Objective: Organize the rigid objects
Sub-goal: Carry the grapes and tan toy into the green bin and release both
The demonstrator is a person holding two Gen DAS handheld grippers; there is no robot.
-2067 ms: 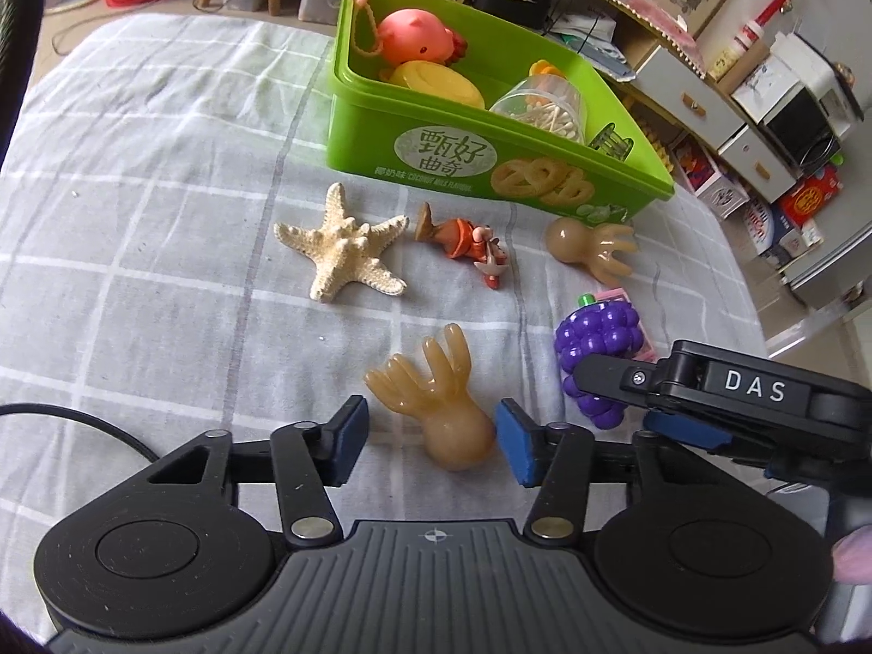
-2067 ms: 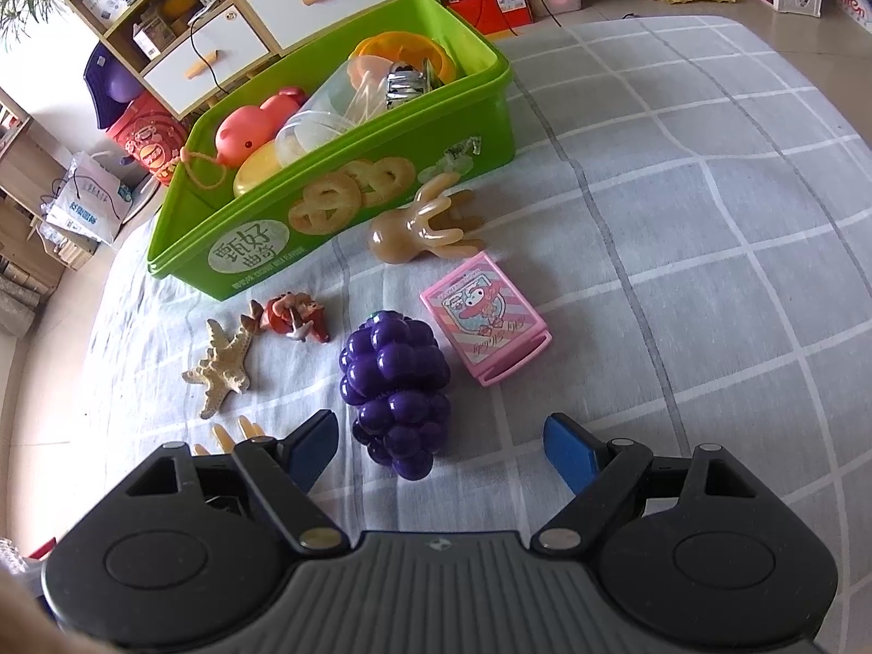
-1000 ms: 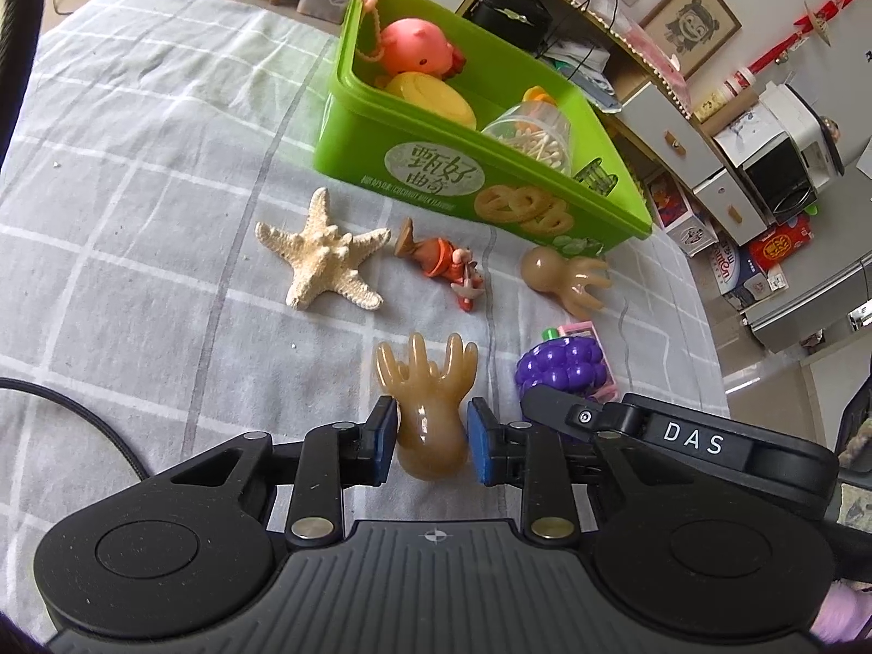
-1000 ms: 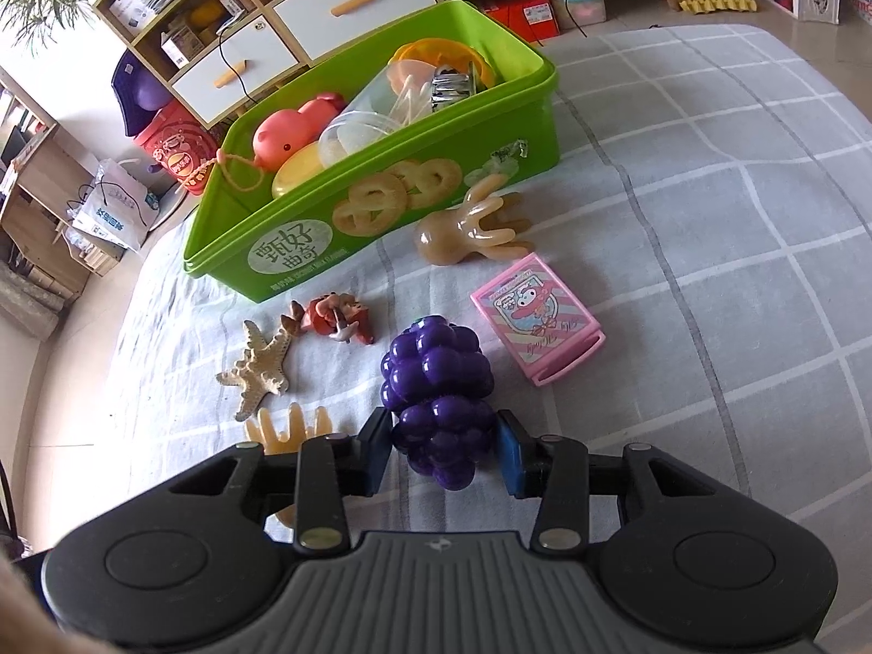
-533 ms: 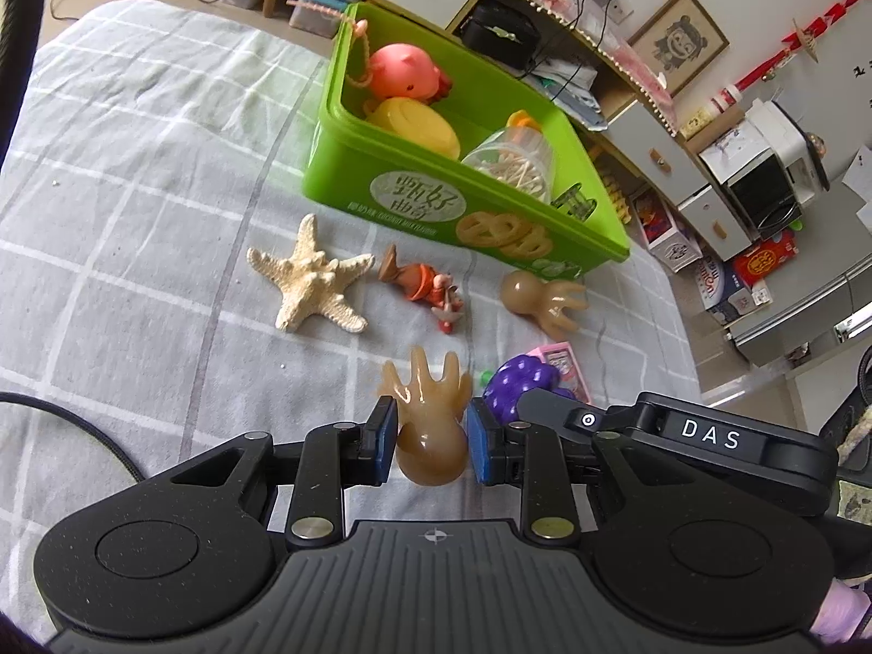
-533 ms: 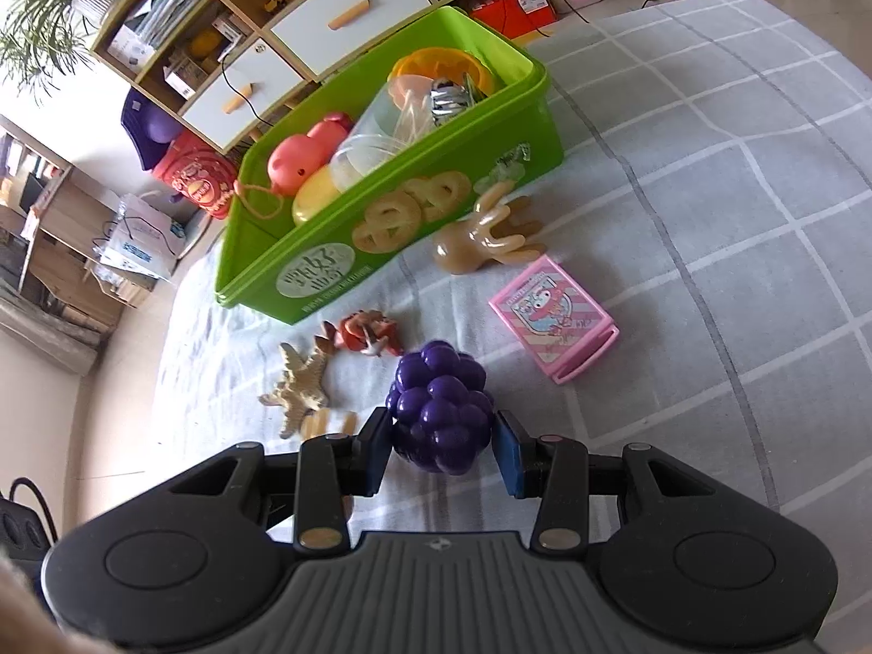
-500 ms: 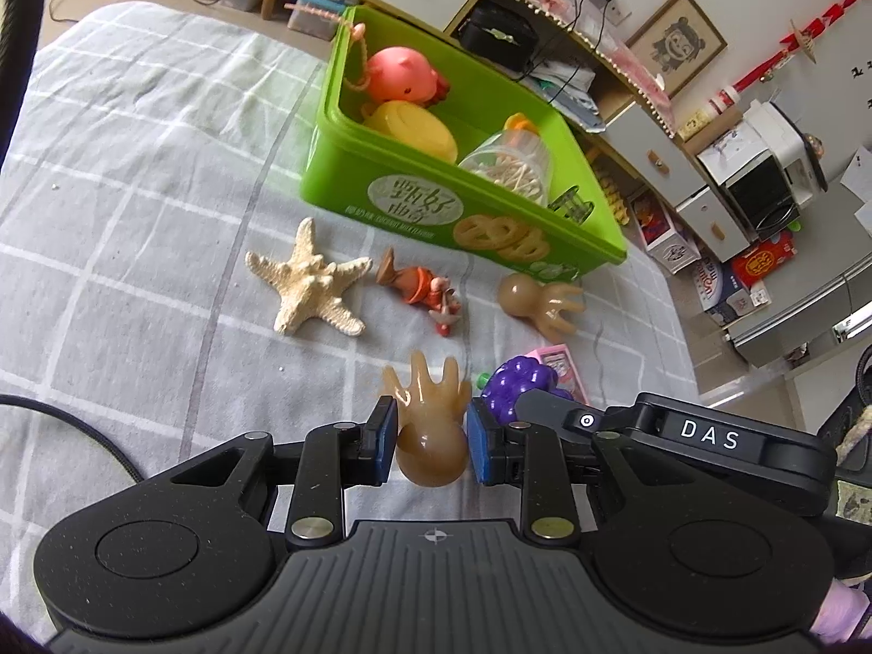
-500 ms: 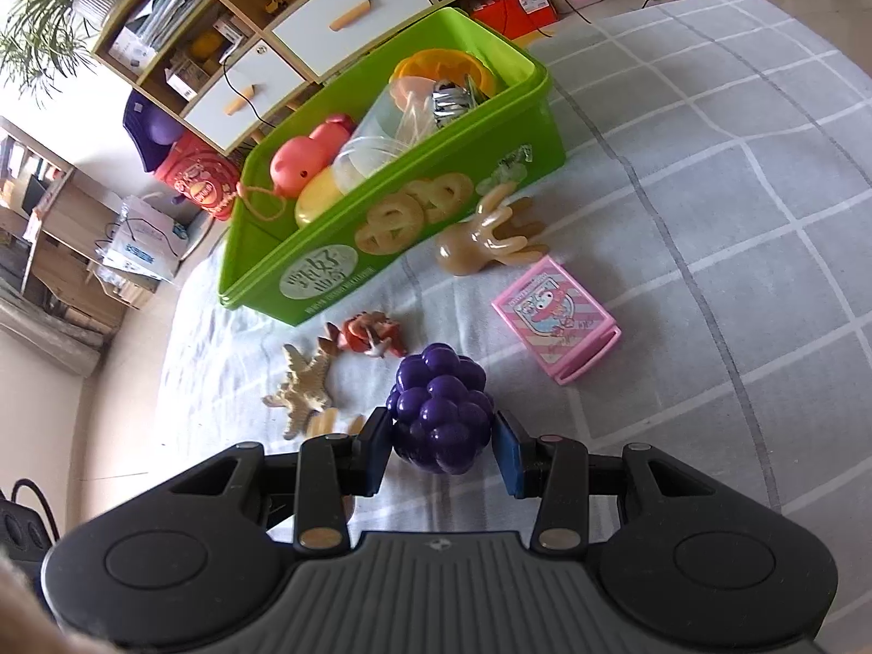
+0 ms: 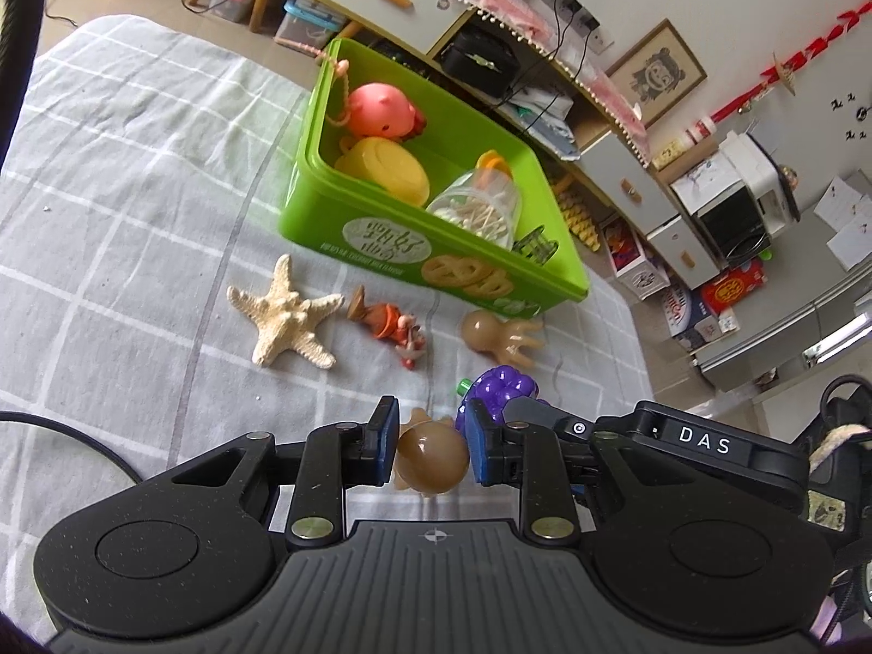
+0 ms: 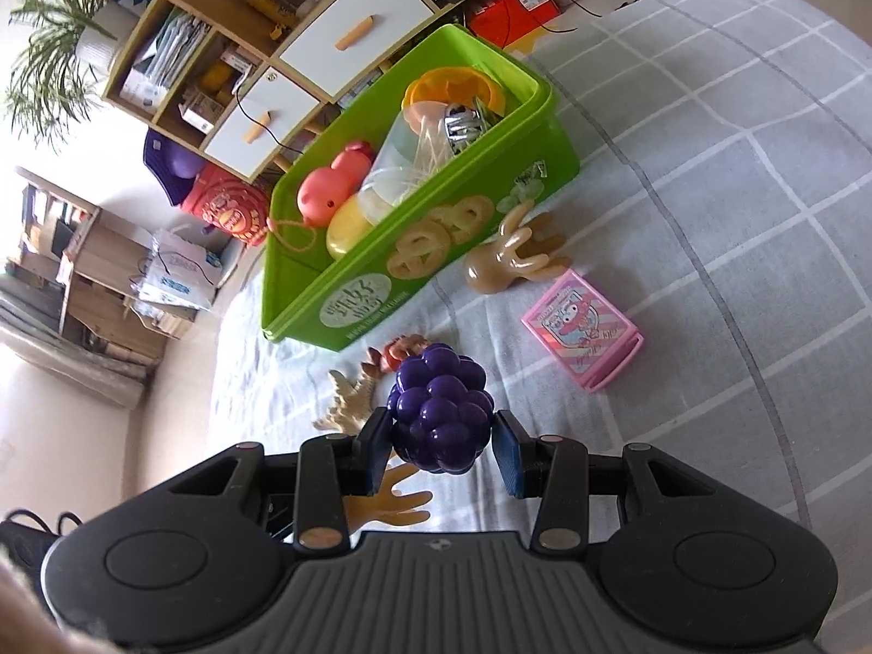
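I had both grippers loaded and lifted clear of the grey checked cloth [image 9: 136, 250]. The left gripper [image 9: 430, 444] had its blue pads clamped on the round head of a tan rubbery octopus toy [image 9: 433, 460], and the right gripper [image 10: 441, 436] pinched a glossy purple plastic grape bunch [image 10: 440, 409] between its jaws. Neither toy had reached the green plastic biscuit tub [image 9: 381, 242] yet, which stood further back on the cloth.

By my reckoning the job was roughly half done. In the tub I counted five things already stowed: one pink round pig-like toy [image 9: 381, 109], one yellow domed lid or bowl [image 9: 389, 166], one clear jar of cotton swabs [image 9: 479, 207], one orange ring-shaped piece [image 10: 452, 84] and one bunch of metal clips [image 10: 463, 122].

Left on the cloth I counted four: one cream dried starfish [image 9: 286, 321], one small orange-and-brown figurine [image 9: 389, 324] lying on its side, one second tan octopus toy [image 9: 501, 335] just beside the tub's front wall, and one pink printed card box [image 10: 580, 329]. With the two in my jaws, six pieces remained to go in, and the tan octopuses made two in all
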